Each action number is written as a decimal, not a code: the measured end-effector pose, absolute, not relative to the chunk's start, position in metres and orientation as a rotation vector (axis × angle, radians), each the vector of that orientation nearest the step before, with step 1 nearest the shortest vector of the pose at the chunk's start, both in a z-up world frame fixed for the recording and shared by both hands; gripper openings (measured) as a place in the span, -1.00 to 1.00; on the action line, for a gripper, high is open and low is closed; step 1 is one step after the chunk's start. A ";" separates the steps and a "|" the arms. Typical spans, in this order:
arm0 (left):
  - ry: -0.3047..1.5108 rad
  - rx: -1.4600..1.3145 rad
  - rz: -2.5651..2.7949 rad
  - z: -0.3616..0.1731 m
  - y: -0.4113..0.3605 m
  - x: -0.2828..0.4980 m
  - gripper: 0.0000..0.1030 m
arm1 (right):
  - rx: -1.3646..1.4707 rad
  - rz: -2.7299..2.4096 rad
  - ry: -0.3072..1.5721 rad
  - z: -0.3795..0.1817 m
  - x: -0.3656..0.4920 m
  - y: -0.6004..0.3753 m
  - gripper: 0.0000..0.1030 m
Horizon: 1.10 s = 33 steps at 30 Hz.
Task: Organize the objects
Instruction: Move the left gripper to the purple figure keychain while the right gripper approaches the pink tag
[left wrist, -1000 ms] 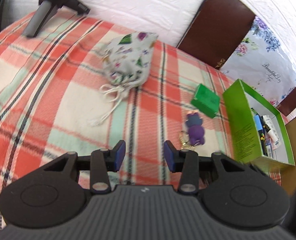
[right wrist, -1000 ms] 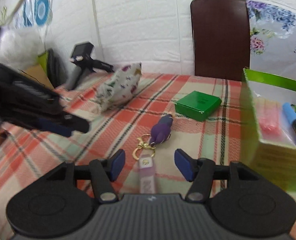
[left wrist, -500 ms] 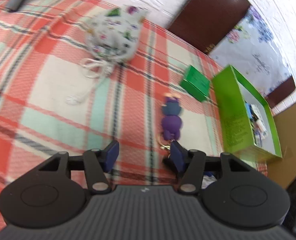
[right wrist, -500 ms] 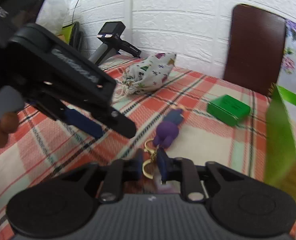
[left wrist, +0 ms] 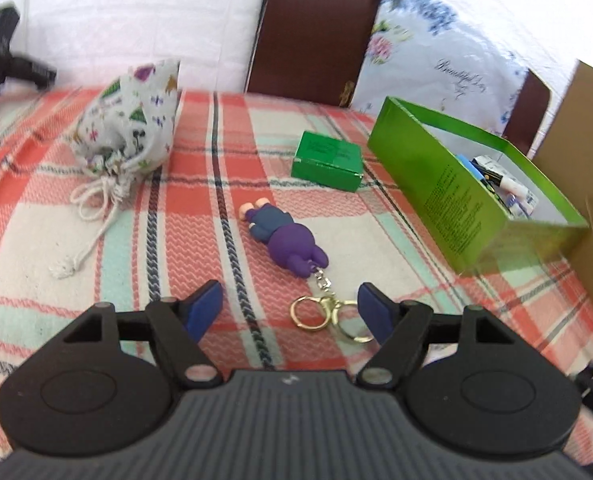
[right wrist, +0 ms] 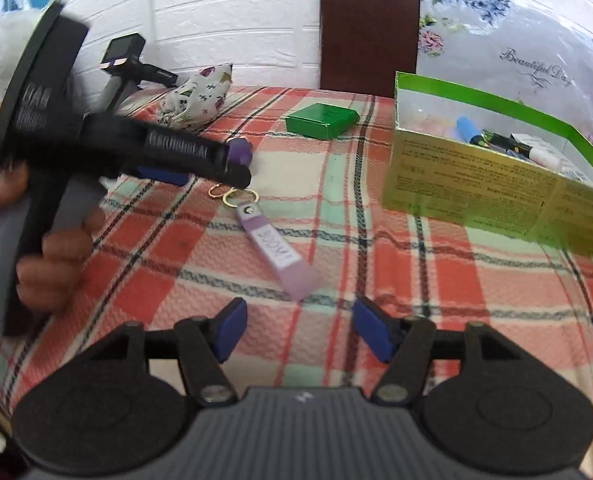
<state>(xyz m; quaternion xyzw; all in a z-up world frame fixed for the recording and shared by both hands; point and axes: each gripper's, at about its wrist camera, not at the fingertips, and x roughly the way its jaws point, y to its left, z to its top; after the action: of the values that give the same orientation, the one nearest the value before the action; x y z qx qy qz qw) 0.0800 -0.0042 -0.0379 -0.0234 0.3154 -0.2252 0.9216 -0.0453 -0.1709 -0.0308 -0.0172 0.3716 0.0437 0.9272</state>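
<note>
Purple figure keychain [left wrist: 286, 240] lying face-down on plaid counter [left wrist: 376, 240], lilac strap hidden. Left gripper [left wrist: 290, 310] and right gripper [right wrist: 300, 330] fingers spreading, pinching nothing.

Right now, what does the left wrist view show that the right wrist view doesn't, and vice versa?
Only the left wrist view: the whole purple rubber figure keychain lying flat, the white drawstring cords of the printed pouch, and the left gripper's own jaws, opening, over the gold rings.

Only the right wrist view: the lilac strap tag, the hand on the left gripper's handle, and the right gripper, jaws opening, nothing between them.

Both: printed fabric pouch, small green box, open green carton, plaid cloth.
</note>
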 end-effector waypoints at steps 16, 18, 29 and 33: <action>0.584 -0.057 -0.489 -0.043 -0.003 0.074 0.53 | -0.129 0.094 0.764 -0.017 -0.076 -0.154 0.33; 0.580 -0.033 -0.483 -0.043 -0.007 0.072 0.54 | -0.125 0.093 0.749 -0.016 -0.084 -0.156 0.33; 0.576 -0.002 -0.465 -0.044 -0.011 0.070 0.55 | -0.086 0.077 0.736 -0.012 -0.090 -0.164 0.36; 0.577 -0.006 -0.463 -0.044 -0.011 0.070 0.55 | -0.074 0.065 0.733 -0.013 -0.090 -0.165 0.36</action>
<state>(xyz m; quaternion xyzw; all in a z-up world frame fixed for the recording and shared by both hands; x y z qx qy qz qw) 0.0698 -0.0106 -0.0441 -0.0027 0.2818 -0.2265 0.9323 -0.0904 -0.1647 -0.0126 -0.0359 0.3581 0.0319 0.9325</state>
